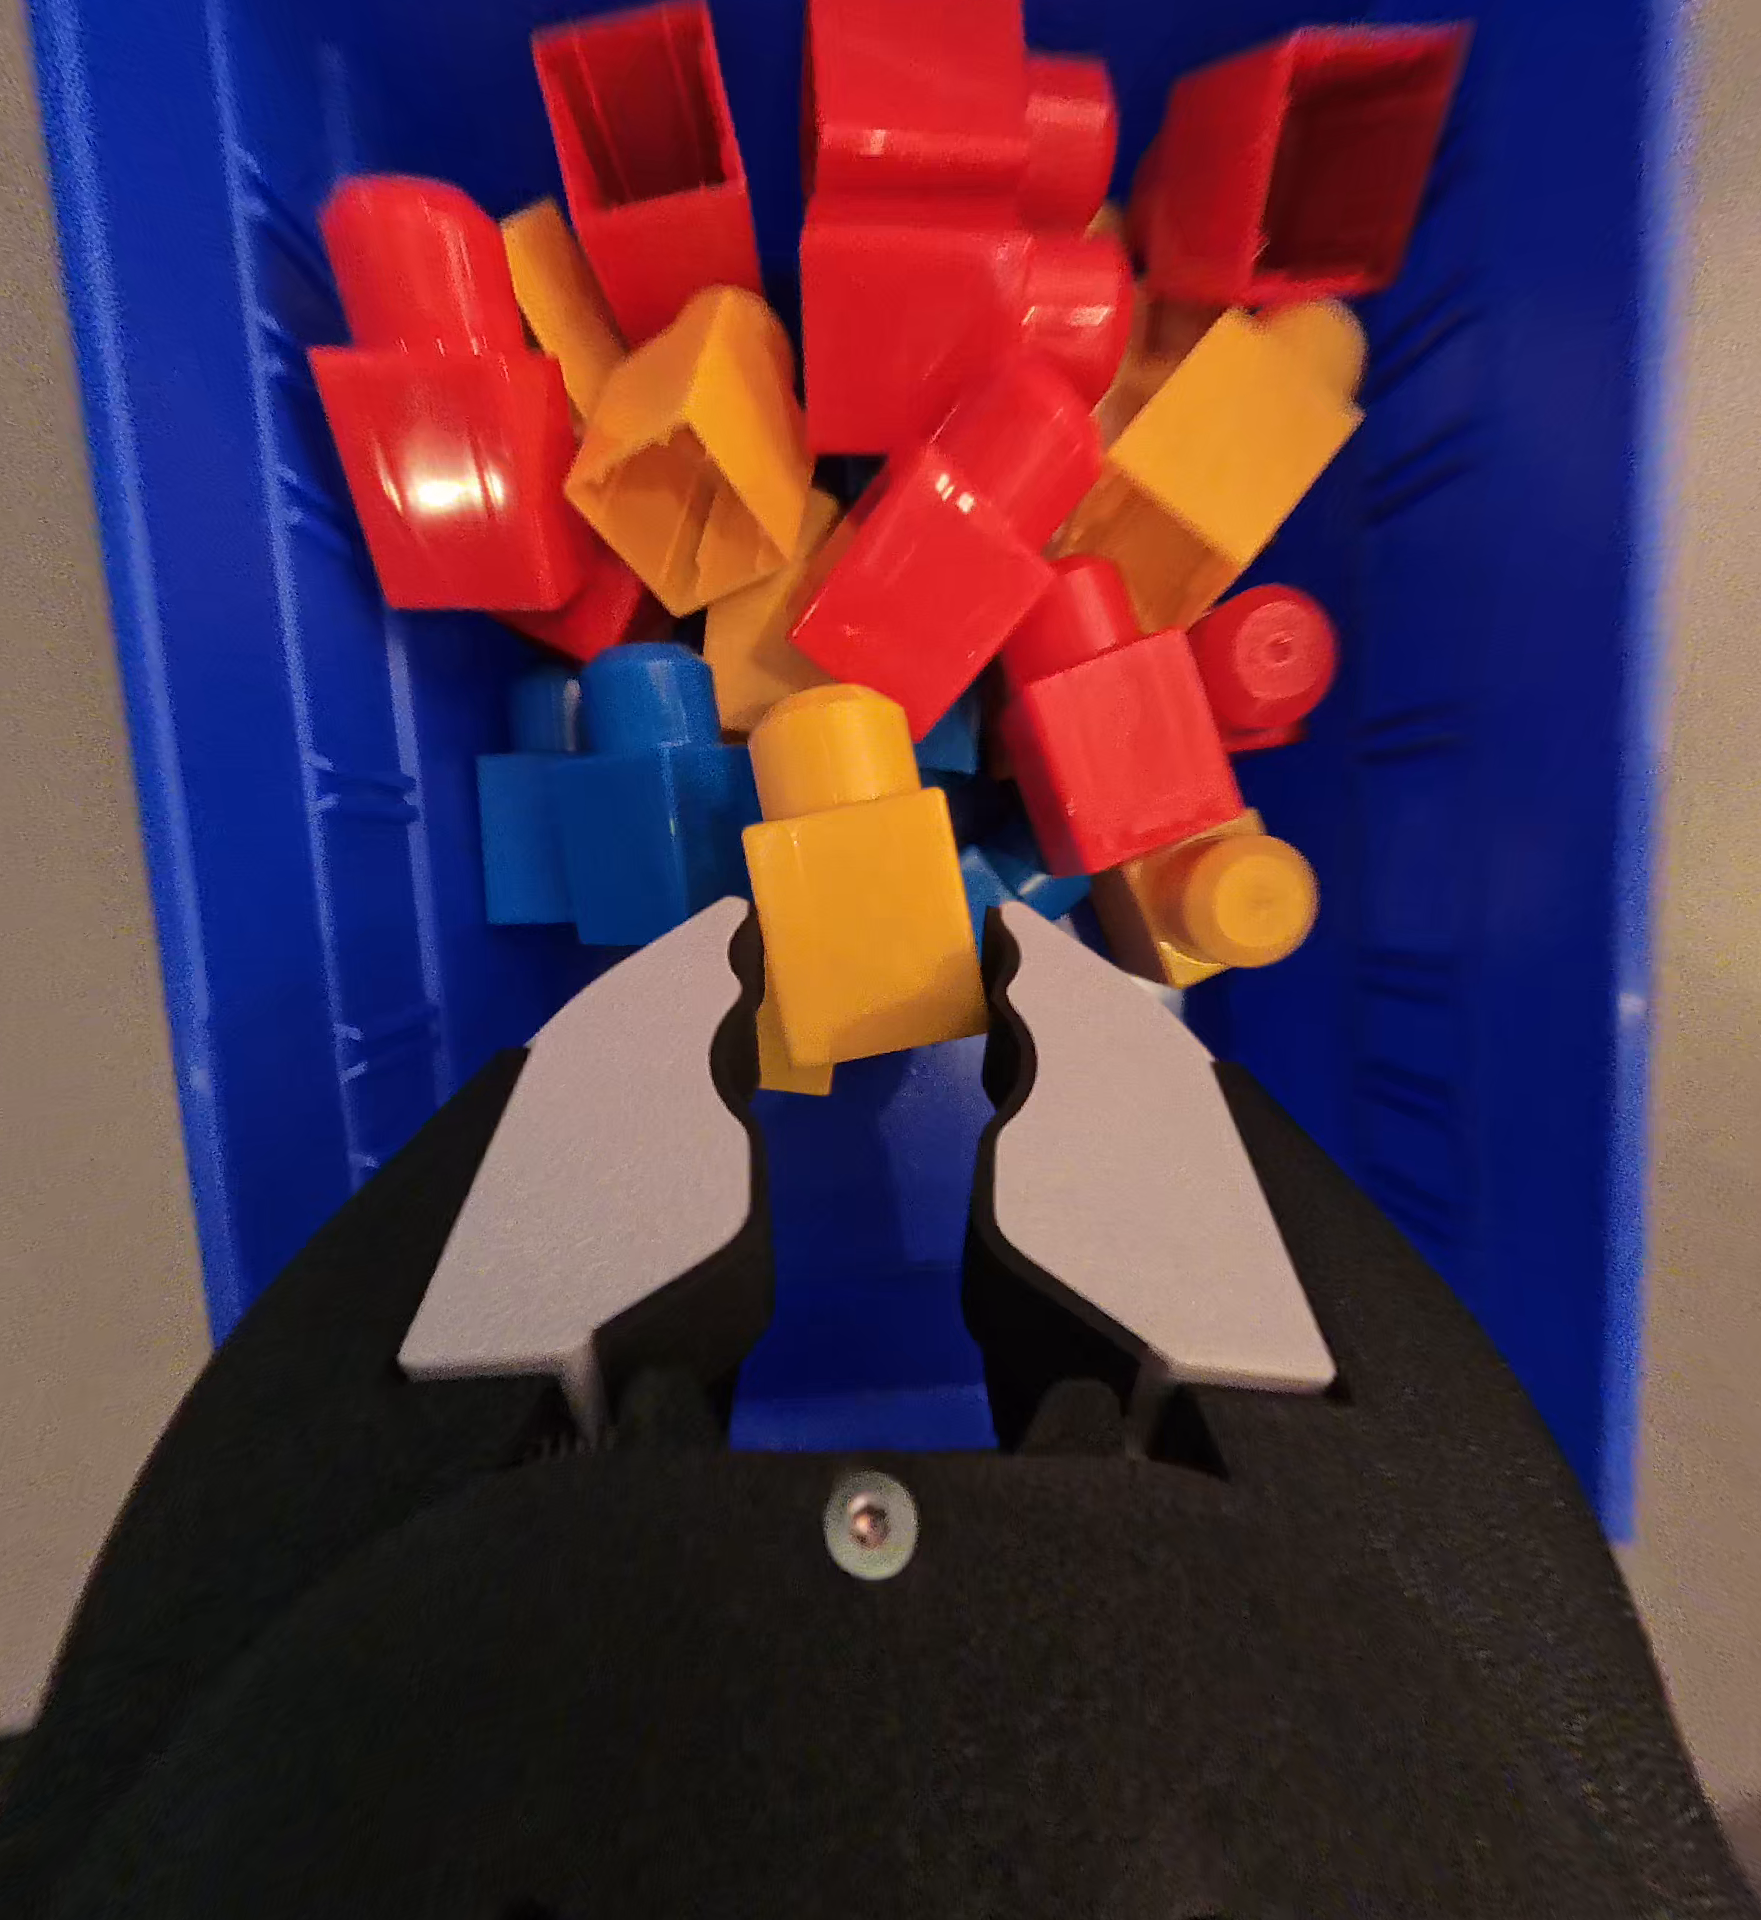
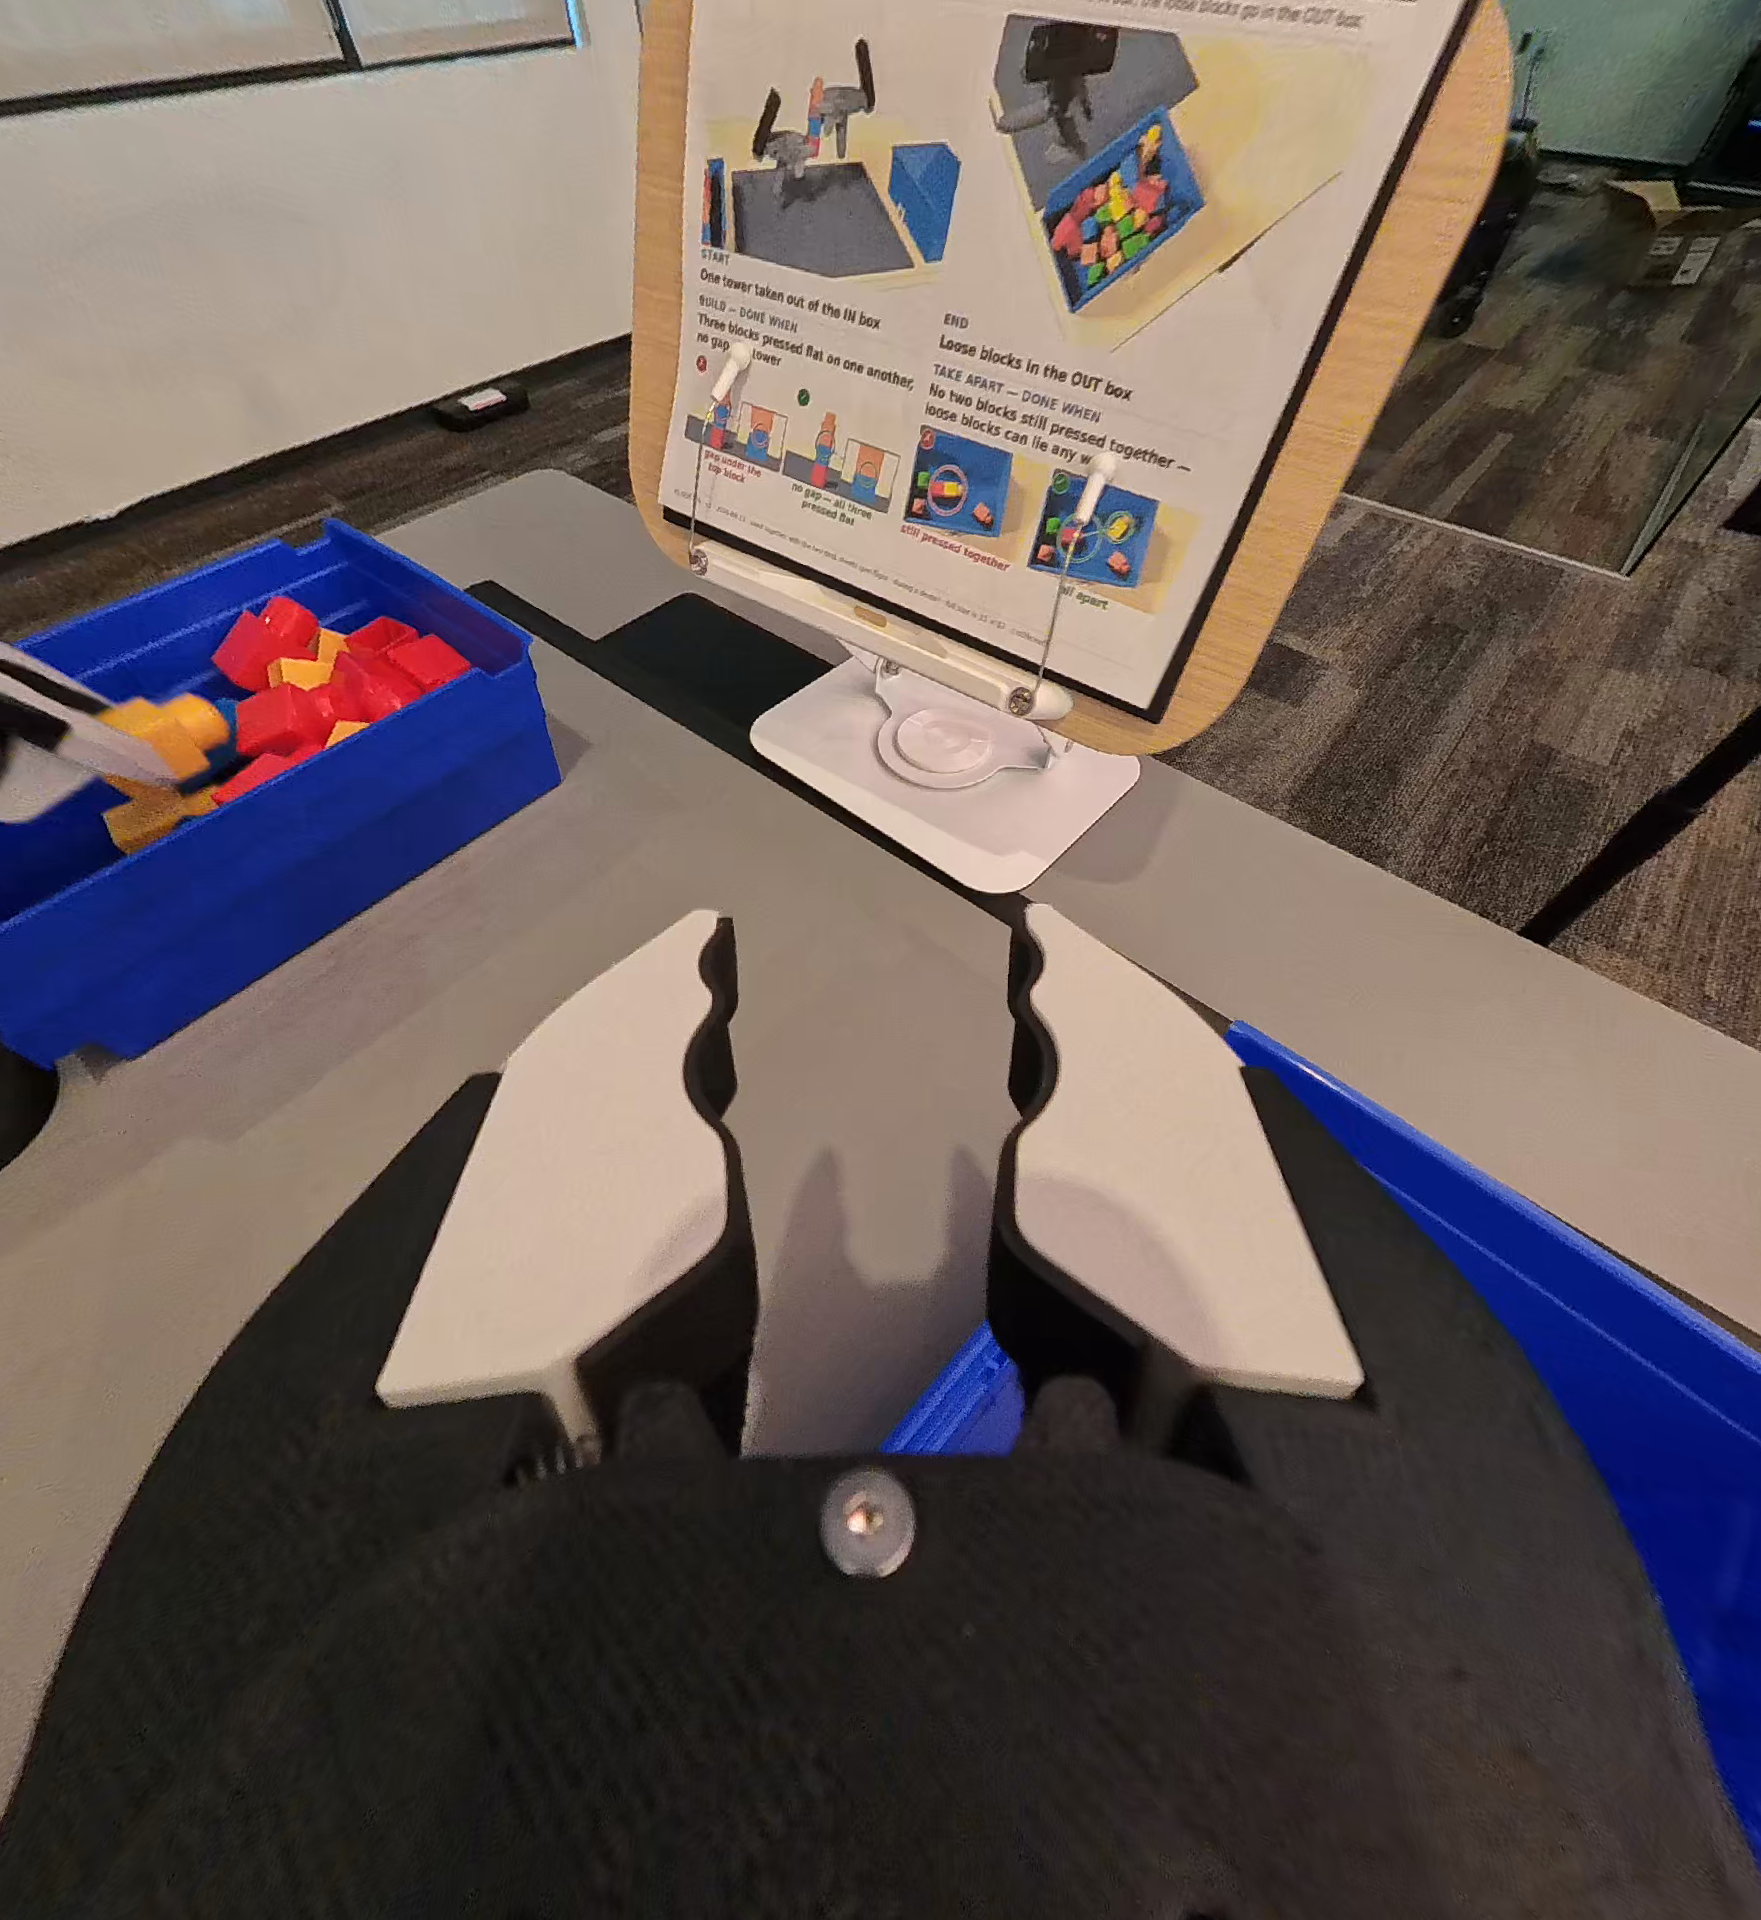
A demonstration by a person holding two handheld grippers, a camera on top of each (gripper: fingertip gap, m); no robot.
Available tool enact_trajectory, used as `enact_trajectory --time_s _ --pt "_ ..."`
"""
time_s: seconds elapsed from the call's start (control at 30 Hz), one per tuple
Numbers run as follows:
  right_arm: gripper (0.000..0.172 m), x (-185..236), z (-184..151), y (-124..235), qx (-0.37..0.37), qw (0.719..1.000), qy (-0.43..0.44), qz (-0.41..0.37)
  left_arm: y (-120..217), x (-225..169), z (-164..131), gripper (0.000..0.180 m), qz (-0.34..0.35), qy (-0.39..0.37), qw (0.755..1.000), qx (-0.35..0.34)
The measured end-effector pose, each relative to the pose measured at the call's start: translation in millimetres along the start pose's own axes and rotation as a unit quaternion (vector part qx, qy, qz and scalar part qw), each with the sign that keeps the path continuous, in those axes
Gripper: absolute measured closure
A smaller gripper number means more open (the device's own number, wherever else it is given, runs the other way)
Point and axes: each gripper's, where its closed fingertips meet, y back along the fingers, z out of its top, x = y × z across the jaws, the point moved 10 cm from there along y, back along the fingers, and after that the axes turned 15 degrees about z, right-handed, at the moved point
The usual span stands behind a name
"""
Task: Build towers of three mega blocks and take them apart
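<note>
On the table: grey flat tabletop (image 2: 647,935), everything sits on it.
Left bin: blue plastic open-top bin (image 2: 232,914) at table's left side, partly filled with loose single-stud plastic blocks in red, yellow and blue, lying jumbled at all angles.
Right bin: second blue plastic bin (image 2: 1582,1351), only its rim and wall show at the lower right, contents not visible.
Board: wood-edged instruction board with printed sheet (image 2: 1063,312) on a white stand, at the table's far edge, between the two bins.
Left gripper: black body with grey fingers (image 1: 868,971), inside the left bin, clamped on a yellow single-stud plastic block (image 1: 855,914). Both pads press its side walls; stud points away from the camera. Seen from the right wrist view, the block sits above the pile.
Nearby blocks: blue block (image 1: 627,800) just left of the held one, red block (image 1: 1115,748) just right.
Right gripper: same build (image 2: 871,977), jaws spread wide, nothing between them, hovering over bare tabletop, well apart from the left bin.
</note>
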Motion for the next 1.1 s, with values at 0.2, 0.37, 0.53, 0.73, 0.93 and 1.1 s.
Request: enact_trajectory --time_s 0.2,0.37,0.53,0.73,0.93,1.1 --pt "0.121 17.6 3.7 -21.7 -0.002 0.997 0.039 0.069 61.0 0.2 8.0 0.141 -0.172 0.032 0.975 -0.140" --pt "0.121 61.0 14.8 -46.8 -0.102 0.953 0.063 0.278 100.0 -22.3 14.1 0.141 -0.338 0.010 0.915 -0.219" --pt "0.113 107.2 8.7 -80.4 -0.154 0.919 0.170 0.320 120.4 -62.5 18.3 0.141 -0.449 -0.049 0.861 -0.234" --pt "0.111 117.7 -8.9 -123.2 -0.174 0.858 -0.035 0.481 141.4 -100.7 19.4 0.142 -0.511 -0.104 0.798 -0.303" --pt "0.117 122.7 -12.4 -130.9 -0.212 0.818 -0.097 0.526 153.9 -116.2 11.8 0.142 -0.527 -0.132 0.766 -0.344" --pt "0.131 131.3 -12.8 -131.4 -0.217 0.792 -0.111 0.559 156.2 -123.8 9.6 0.142 -0.557 -0.134 0.746 -0.340"
